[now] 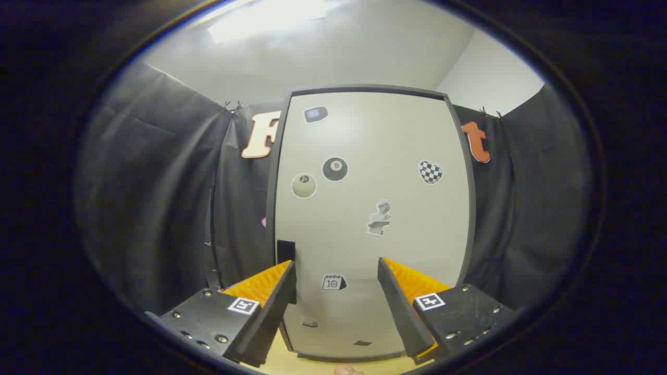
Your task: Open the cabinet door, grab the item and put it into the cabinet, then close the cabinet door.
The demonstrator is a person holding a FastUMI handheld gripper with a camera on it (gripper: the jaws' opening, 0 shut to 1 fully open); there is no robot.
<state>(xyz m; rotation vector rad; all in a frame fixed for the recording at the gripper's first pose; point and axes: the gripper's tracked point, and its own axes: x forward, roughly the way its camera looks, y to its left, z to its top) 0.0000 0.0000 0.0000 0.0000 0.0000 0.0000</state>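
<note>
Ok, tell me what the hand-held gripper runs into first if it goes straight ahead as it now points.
The hand-held gripper is open with nothing between its fingers. Straight ahead stands the closed cabinet door; it would likely touch the door's lower part near the calendar sticker. The dark handle sits left of that line. Depth is unclear.

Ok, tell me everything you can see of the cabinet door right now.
The cabinet door is a tall, pale, smooth panel in a dark frame, standing upright and closed, straight ahead of the open gripper. Stickers dot it: an eight ball, a pale ball, a checkered heart, a bust and a calendar. A dark handle sits at its left edge, just ahead of the left finger. Whether anything touches the door I cannot tell.
</note>
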